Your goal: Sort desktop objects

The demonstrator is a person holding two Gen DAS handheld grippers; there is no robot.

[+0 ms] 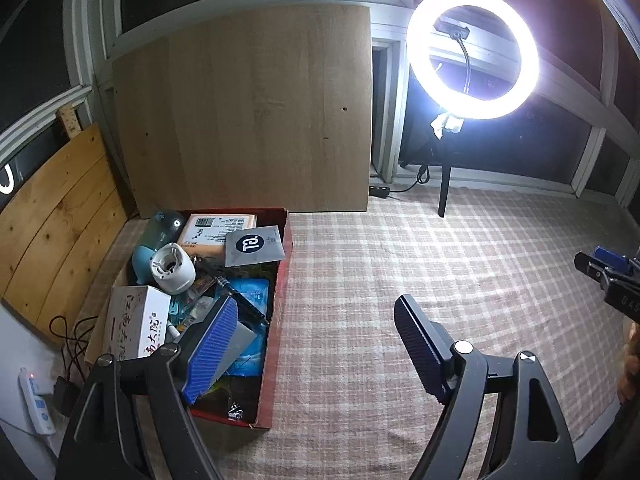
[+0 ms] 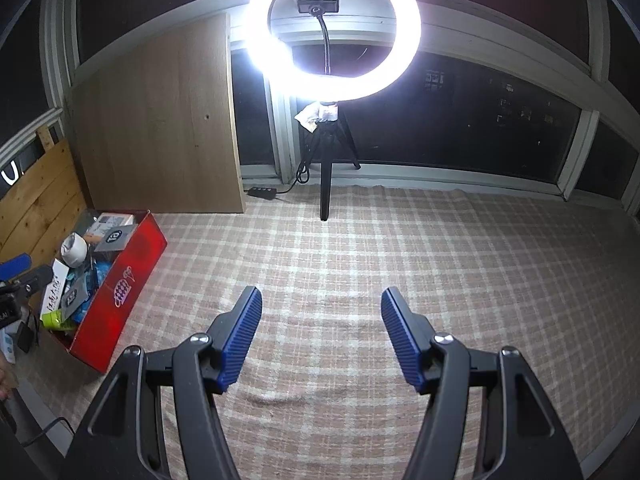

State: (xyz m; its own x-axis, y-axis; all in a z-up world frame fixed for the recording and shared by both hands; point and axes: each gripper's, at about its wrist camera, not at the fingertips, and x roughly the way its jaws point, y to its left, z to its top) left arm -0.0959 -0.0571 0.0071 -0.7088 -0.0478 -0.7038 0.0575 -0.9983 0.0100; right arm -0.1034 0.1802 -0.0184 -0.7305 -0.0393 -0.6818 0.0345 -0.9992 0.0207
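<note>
A red box (image 1: 280, 276) at the left of the checked cloth holds several items: a white round device (image 1: 172, 268), a teal bottle (image 1: 160, 232), a cream carton (image 1: 216, 230), a grey packet with a black circle (image 1: 254, 246), a white carton with red characters (image 1: 136, 320) and blue packets (image 1: 250, 296). My left gripper (image 1: 316, 320) is open and empty, its left finger (image 1: 212, 344) over the box and its right finger over the cloth. My right gripper (image 2: 320, 296) is open over bare cloth, apart from the red box (image 2: 132, 264), nothing between its fingers.
A lit ring light (image 2: 332, 28) on a tripod stands at the back edge of the cloth (image 2: 440, 260). A wooden board (image 1: 248, 108) leans behind the box, with planks (image 1: 60, 240) to its left. A power strip (image 1: 36, 404) and cables lie at the near left.
</note>
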